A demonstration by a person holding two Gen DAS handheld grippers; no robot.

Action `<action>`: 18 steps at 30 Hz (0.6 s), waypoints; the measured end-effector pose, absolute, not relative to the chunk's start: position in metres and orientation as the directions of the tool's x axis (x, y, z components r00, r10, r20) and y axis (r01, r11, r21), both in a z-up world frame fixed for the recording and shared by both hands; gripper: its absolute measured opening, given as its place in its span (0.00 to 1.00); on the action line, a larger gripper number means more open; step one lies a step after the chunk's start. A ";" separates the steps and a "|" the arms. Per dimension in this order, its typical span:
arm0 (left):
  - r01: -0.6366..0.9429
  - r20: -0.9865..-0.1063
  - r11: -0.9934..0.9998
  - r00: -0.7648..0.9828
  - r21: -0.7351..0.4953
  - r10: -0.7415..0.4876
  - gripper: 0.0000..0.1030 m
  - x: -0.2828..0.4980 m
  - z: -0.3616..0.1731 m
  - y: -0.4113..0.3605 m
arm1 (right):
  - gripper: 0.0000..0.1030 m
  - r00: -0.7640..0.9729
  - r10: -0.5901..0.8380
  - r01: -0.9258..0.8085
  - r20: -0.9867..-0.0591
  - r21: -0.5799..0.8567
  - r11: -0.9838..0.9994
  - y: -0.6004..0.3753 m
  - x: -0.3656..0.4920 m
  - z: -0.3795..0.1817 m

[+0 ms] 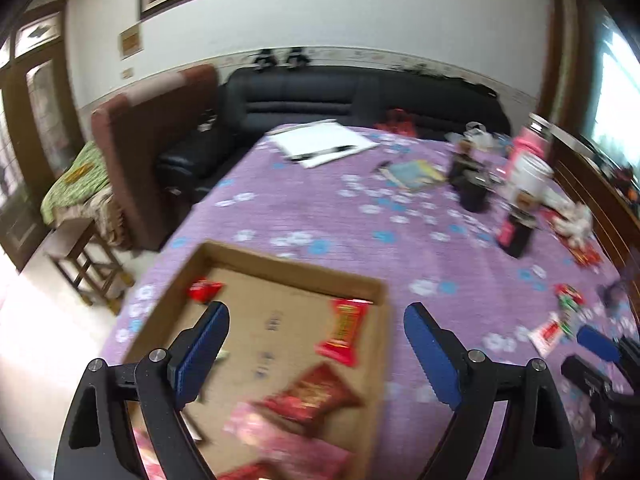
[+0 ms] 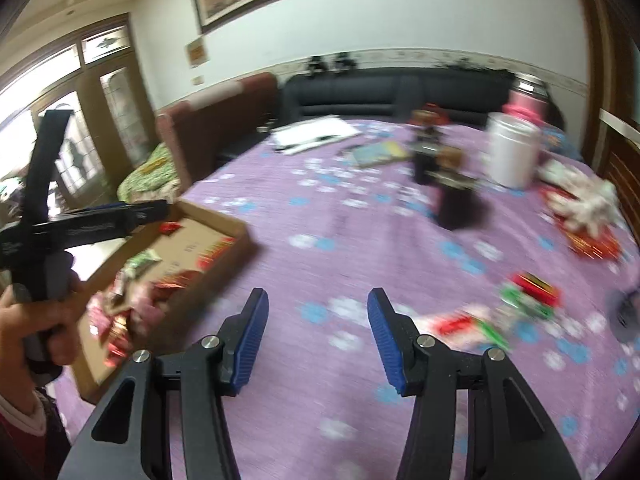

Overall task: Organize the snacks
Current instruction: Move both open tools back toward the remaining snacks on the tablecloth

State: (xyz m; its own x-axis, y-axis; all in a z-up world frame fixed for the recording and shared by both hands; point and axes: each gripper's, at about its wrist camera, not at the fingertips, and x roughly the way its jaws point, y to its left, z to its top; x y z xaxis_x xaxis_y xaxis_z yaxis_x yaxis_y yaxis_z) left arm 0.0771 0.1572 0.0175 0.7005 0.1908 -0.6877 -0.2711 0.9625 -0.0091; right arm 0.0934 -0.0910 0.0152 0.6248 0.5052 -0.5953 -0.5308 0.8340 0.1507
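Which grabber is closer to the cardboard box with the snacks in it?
Left. The left gripper hangs open right over the cardboard box. The right gripper is open over the purple tablecloth, off to the box's right.

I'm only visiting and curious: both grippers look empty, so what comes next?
Probably the right gripper, open and empty, swings toward the loose snacks on the purple cloth to its right; several packets already lie in the box.

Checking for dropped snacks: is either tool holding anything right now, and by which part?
Nothing is held. The left tool stands open over the box, and the right tool is open above the tablecloth, nothing between its fingers.
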 end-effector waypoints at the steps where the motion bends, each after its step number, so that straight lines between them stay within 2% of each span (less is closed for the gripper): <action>1: -0.243 -0.686 0.970 0.707 -0.007 0.172 0.89 0.080 0.016 0.143 | 0.49 0.634 0.487 -0.505 -0.601 0.154 0.849 -0.106 0.096 0.012; 11: -0.001 -0.738 1.000 0.674 0.030 0.023 0.89 0.106 -0.016 0.030 | 0.49 0.681 0.380 -0.352 -0.626 0.175 0.919 -0.205 0.111 -0.009; 18: 0.102 -0.757 0.992 0.654 0.076 -0.010 0.89 0.112 -0.034 -0.021 | 0.49 0.685 0.367 -0.322 -0.629 0.191 0.927 -0.233 0.127 -0.017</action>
State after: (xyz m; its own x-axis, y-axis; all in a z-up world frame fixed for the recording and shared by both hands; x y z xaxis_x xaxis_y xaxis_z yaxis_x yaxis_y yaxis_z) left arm 0.1119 -0.0208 -0.0343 0.6538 -0.0095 -0.7566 0.1021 0.9919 0.0758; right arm 0.1273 -0.2327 -0.0167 0.6850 0.3674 -0.6291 -0.3224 0.9272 0.1905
